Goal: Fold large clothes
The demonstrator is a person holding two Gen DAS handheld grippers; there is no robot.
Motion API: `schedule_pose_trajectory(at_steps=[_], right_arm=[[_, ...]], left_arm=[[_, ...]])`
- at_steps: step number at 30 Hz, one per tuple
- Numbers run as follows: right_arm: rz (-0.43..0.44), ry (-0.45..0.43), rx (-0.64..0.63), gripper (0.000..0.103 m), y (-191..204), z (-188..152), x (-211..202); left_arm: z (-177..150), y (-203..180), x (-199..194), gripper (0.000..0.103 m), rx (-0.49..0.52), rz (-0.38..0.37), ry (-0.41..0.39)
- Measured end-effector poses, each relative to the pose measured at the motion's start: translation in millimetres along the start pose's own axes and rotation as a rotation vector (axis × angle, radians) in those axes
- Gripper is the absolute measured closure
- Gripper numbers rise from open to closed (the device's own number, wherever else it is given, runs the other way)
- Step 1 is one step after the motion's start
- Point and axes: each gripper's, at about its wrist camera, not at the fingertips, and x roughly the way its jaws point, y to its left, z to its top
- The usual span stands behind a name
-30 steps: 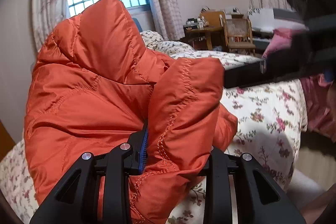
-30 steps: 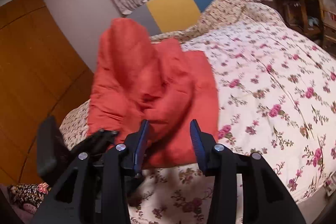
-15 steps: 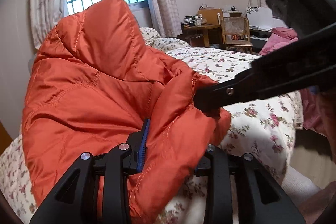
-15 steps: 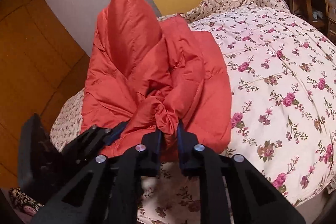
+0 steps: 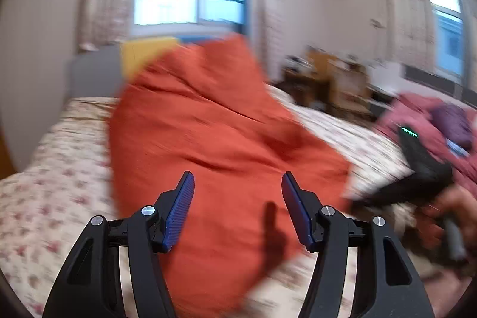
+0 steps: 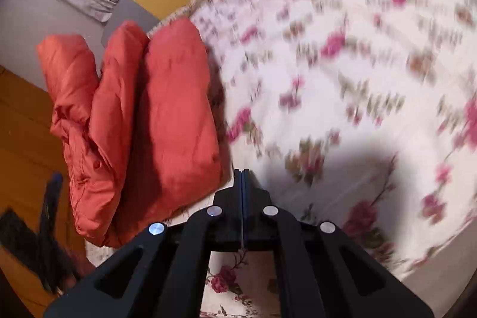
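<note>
With the left tongs (image 5: 238,209) opening empty and the right tongs (image 6: 242,178) closing empty, the jacket (image 5: 214,151) at 12 o'clock is risking unfolding.

The left gripper (image 5: 238,184) is letting go of the orange jacket (image 5: 214,145): its jaws have just been opening, and the fold that was pinched between them is now lying free beyond the blue pads (image 5: 179,213), nothing pressed. The jacket is slumping lower on the flowered bedspread (image 5: 44,198), no longer bunched up tall. The right gripper (image 6: 242,173) is releasing too; a moment ago it was biting a bunch of the fabric, and now its jaws are pressed together on nothing, just right of the jacket over the bedspread. Both views are blurring.
</note>
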Motion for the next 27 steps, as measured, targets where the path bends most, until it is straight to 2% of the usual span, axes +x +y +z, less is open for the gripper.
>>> schedule_pose_trajectory(at_steps=[1, 3, 5, 7, 9, 10, 12, 13, 15, 18, 21, 27], right_arm=[[-0.009, -0.033, -0.046, 0.103, 8.6, 3.3, -8.8], [-0.033, -0.084, -0.113, 0.100, 23.9, 7.8, -21.9], [-0.043, -0.141, -0.181, 0.099, 43.6, 12.3, -36.8], [-0.045, -0.178, -0.242, 0.095, 62.7, 15.4, -45.7], [-0.027, -0.212, -0.295, 0.074, 82.1, 16.3, -52.4], [0.001, -0.225, -0.313, 0.069, 93.6, 18.0, -54.4], [0.025, -0.238, -0.347, 0.068, 115.0, 21.8, -49.2], [0.027, -0.245, -0.360, 0.070, 122.2, 24.0, -48.5], [0.035, -0.261, -0.392, 0.080, 139.0, 28.1, -42.8], [0.040, -0.265, -0.440, 0.082, 158.6, 29.2, -36.1], [0.011, -0.288, -0.492, 0.082, 174.4, 41.2, -27.6], [-0.054, -0.302, -0.522, 0.082, 195.7, 97.0, 9.6]], left_arm=[[7.9, 19.7, 3.7, 0.042, -0.040, 0.069, -0.018], [17.7, 59.5, 9.3, 0.042, -0.157, 0.148, -0.049], [23.2, 89.4, 18.1, 0.043, -0.255, 0.207, -0.044], [25.4, 108.2, 26.4, 0.043, -0.332, 0.221, -0.027], [30.9, 113.2, 41.6, 0.043, -0.364, 0.207, -0.004], [32.9, 109.7, 47.3, 0.043, -0.359, 0.192, 0.007], [36.6, 95.5, 59.4, 0.042, -0.318, 0.167, 0.022], [38.1, 85.6, 65.9, 0.042, -0.295, 0.151, 0.029], [37.2, 72.4, 75.6, 0.043, -0.282, 0.118, 0.035], [44.2, 53.1, 93.4, 0.043, -0.251, 0.091, 0.078], [48.7, 41.3, 108.7, 0.042, -0.215, 0.084, 0.111], [55.1, 24.5, 133.2, 0.041, -0.182, 0.103, 0.190]])
